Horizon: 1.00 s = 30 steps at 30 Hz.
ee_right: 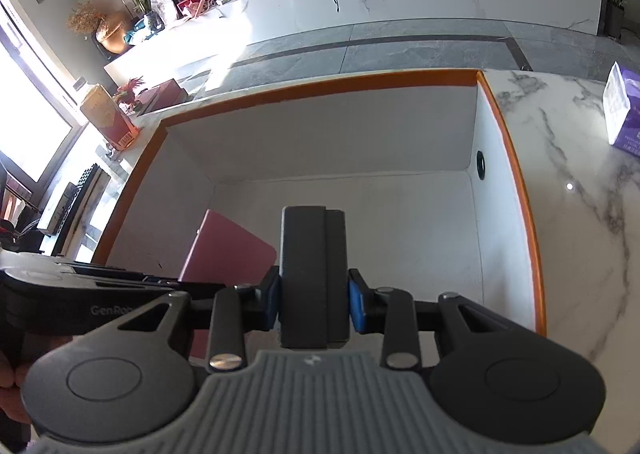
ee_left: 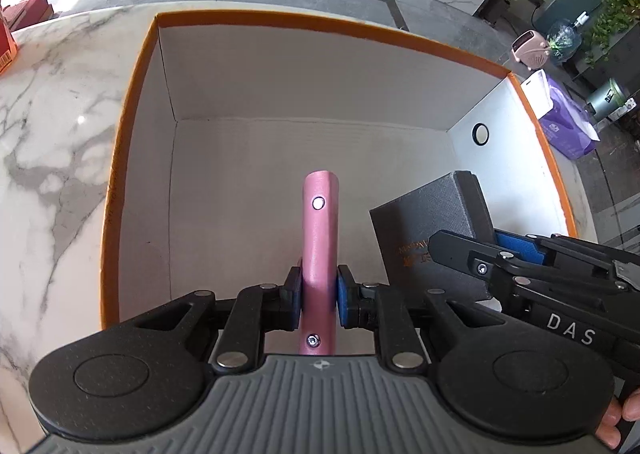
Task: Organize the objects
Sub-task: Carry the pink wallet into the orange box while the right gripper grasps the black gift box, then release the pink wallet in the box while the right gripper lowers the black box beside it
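A large open box with an orange rim (ee_left: 132, 102) and white inside stands on the marble table; it also shows in the right wrist view (ee_right: 516, 174). My left gripper (ee_left: 319, 296) is shut on a flat pink case (ee_left: 320, 230), held edge-up over the box's near side; the case shows in the right wrist view (ee_right: 224, 250). My right gripper (ee_right: 313, 304) is shut on a dark grey box (ee_right: 312, 274), held upright inside the orange-rimmed box. In the left wrist view the grey box (ee_left: 428, 230) and right gripper (ee_left: 472, 250) sit just right of the pink case.
A purple tissue pack (ee_right: 624, 110) lies on the marble table (ee_right: 580, 214) right of the box. A red-and-gold carton (ee_right: 108, 114) stands at the table's far left. A round hole (ee_left: 480, 133) is in the box's right wall.
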Each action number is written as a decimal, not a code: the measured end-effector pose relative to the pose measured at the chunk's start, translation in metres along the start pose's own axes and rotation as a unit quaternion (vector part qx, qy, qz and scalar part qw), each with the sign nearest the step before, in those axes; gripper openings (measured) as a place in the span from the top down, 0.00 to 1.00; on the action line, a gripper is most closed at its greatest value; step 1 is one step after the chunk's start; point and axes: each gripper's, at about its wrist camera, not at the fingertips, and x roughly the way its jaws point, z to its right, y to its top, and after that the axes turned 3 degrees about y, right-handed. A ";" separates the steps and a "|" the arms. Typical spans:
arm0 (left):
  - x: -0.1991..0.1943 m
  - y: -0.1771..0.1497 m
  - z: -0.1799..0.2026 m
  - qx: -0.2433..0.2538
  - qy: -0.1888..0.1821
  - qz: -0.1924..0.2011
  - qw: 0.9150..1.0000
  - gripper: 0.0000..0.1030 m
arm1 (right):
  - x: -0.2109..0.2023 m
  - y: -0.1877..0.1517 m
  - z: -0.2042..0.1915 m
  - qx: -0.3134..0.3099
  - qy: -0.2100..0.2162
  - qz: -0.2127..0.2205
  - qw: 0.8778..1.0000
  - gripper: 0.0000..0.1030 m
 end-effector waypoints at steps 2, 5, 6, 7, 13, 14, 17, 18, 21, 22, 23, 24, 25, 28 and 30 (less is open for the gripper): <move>0.005 0.000 0.002 0.001 0.006 -0.016 1.000 0.80 | 0.004 -0.002 0.001 0.003 -0.002 -0.003 1.000 0.65; 0.004 -0.001 0.004 0.010 0.014 -0.022 1.000 0.79 | 0.010 -0.003 0.000 0.005 -0.001 -0.009 1.000 0.65; 0.002 -0.002 0.005 0.014 0.022 -0.024 0.999 0.78 | 0.011 -0.003 -0.001 0.006 -0.001 -0.011 1.000 0.65; 0.000 -0.002 0.005 0.018 0.034 -0.022 0.999 0.77 | 0.012 -0.003 -0.002 0.005 -0.001 -0.012 1.000 0.65; -0.025 -0.009 -0.001 0.047 0.072 0.004 0.996 0.64 | 0.014 -0.004 -0.006 0.006 0.003 -0.018 1.000 0.65; -0.032 -0.011 -0.004 0.049 0.064 0.009 0.997 0.64 | 0.014 -0.004 -0.007 0.006 0.002 -0.019 1.000 0.65; -0.057 -0.012 -0.007 0.054 0.047 0.042 0.997 0.64 | 0.019 -0.002 -0.012 0.003 -0.005 -0.023 1.000 0.65; -0.067 -0.013 -0.009 0.058 0.046 0.058 0.996 0.64 | 0.022 -0.002 -0.014 -0.002 -0.012 -0.025 1.000 0.65; -0.087 -0.012 -0.010 0.072 0.060 0.103 0.990 0.64 | 0.032 0.000 -0.025 -0.027 -0.033 -0.030 0.999 0.65; -0.090 -0.011 -0.011 0.073 0.070 0.109 0.989 0.64 | 0.036 0.000 -0.029 -0.034 -0.039 -0.035 0.998 0.65; -0.092 -0.011 -0.015 0.073 0.077 0.110 0.988 0.64 | 0.040 0.000 -0.033 -0.038 -0.043 -0.038 0.998 0.65; -0.091 -0.006 -0.019 0.072 0.082 0.108 0.988 0.64 | 0.043 0.001 -0.035 -0.039 -0.044 -0.040 0.997 0.65; -0.090 -0.007 -0.023 0.069 0.083 0.104 0.989 0.64 | 0.046 0.001 -0.038 -0.040 -0.047 -0.042 0.997 0.65; -0.082 -0.007 -0.032 0.062 0.067 0.095 0.991 0.75 | 0.052 0.001 -0.046 -0.042 -0.046 -0.044 0.997 0.65; -0.079 -0.011 -0.035 0.059 0.054 0.087 0.993 0.81 | 0.056 0.002 -0.052 -0.041 -0.044 -0.045 0.997 0.65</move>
